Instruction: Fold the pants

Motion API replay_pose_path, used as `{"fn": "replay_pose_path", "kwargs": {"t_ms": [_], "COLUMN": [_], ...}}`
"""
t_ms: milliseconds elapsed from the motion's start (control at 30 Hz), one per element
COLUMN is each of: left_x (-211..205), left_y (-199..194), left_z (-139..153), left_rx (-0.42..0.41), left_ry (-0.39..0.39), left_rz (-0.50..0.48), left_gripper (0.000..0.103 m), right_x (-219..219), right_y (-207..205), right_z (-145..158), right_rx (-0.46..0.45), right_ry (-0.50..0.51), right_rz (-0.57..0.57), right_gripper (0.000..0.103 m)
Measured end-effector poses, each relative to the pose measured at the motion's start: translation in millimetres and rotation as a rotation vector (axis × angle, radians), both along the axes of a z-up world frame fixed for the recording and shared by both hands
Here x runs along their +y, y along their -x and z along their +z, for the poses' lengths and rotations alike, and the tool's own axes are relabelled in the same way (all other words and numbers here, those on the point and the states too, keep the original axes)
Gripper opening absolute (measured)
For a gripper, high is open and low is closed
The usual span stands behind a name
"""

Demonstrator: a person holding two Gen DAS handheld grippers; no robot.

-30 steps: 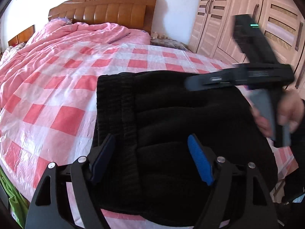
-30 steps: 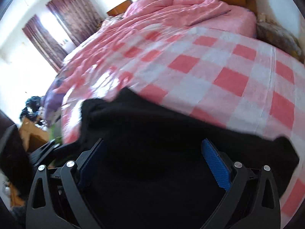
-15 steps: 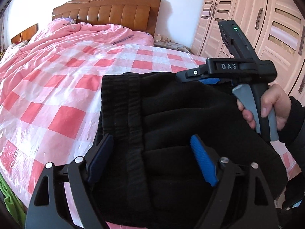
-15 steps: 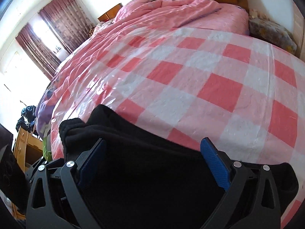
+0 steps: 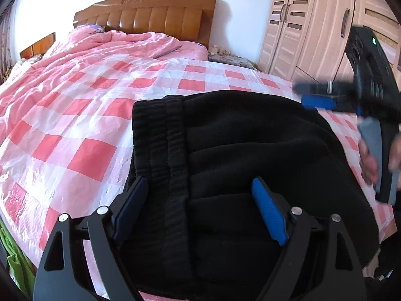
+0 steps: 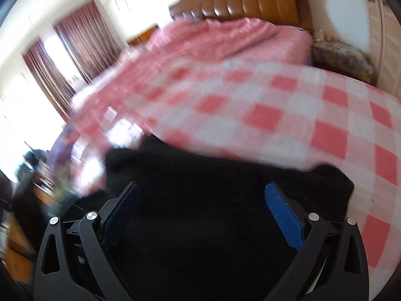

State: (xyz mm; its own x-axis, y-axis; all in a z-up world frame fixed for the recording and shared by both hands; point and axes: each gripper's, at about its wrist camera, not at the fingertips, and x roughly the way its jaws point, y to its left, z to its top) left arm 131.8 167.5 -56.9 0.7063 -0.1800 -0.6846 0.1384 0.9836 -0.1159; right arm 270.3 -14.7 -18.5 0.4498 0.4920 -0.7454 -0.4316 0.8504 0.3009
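Black fleece fills the near part of both wrist views: the folded pants (image 5: 250,150) are laid on the near edge of the bed (image 5: 62,130), on its pink-and-white checked sheet (image 5: 105,115), with the ribbed elastic waistband (image 5: 160,135) turned toward the left. The left tool (image 5: 198,208) is seen over the near end of the pants, its jaws spread wide after having just been opening further; fabric lies between the blue pads (image 5: 268,213), but nothing is pinched by them. The right tool (image 6: 200,215) is likewise held wide apart over the dark cloth (its own view is badly smeared), and no grip on the fabric can be made out. From the left wrist camera the right tool (image 5: 318,101) is also visible at the far right edge of the pants, held by a hand (image 5: 371,160) around its grey trigger. Beyond the pants a rumpled pink quilt (image 5: 105,47) is heaped toward the wooden headboard (image 5: 150,12). Pale wardrobe doors (image 5: 308,25) are seen at the far right, and dark red curtains (image 6: 75,50) at the far left.
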Motion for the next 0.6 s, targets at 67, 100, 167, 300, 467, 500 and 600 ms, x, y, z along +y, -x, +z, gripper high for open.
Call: {"fn": "replay_pose_path", "kwargs": {"t_ms": [67,100,167,300,467,500,600], "left_x": [-0.9,-0.5,-0.6,13.3,19.5,20.2,18.9], "left_y": [-2.3,-3.2,-4.2,-15.7,-20.8,-20.9,-21.3], "left_z": [0.4,0.8,1.1,-7.2,-9.8,-10.7,-11.6], "left_rx": [0.007,0.014,0.019,0.066,0.096,0.099,0.103], "left_ry": [-0.005,-0.003,-0.016,0.037,0.069,0.076,0.073], "left_rz": [0.001,0.001,-0.014,-0.001,-0.025,-0.021,-0.025], "left_gripper": [0.087,0.087,0.088,0.102,0.102,0.102,0.102], "right_x": [9.7,11.4,12.6,4.8,5.3,5.4,4.9], "right_y": [-8.4,-10.6,-14.5,-13.9,-14.0,-14.6,-19.6], "right_z": [-19.4,-20.1,-19.2,-22.6,-21.6,-21.5,-21.7], "right_rx": [0.03,0.022,0.017,0.014,-0.002,-0.007,-0.019], "right_ry": [0.08,0.09,0.102,0.056,0.058,0.057,0.048], "right_rz": [0.022,0.026,0.027,0.03,0.055,0.063,0.082], "right_gripper": [0.099,0.099,0.099,0.099,0.099,0.099,0.099]}}
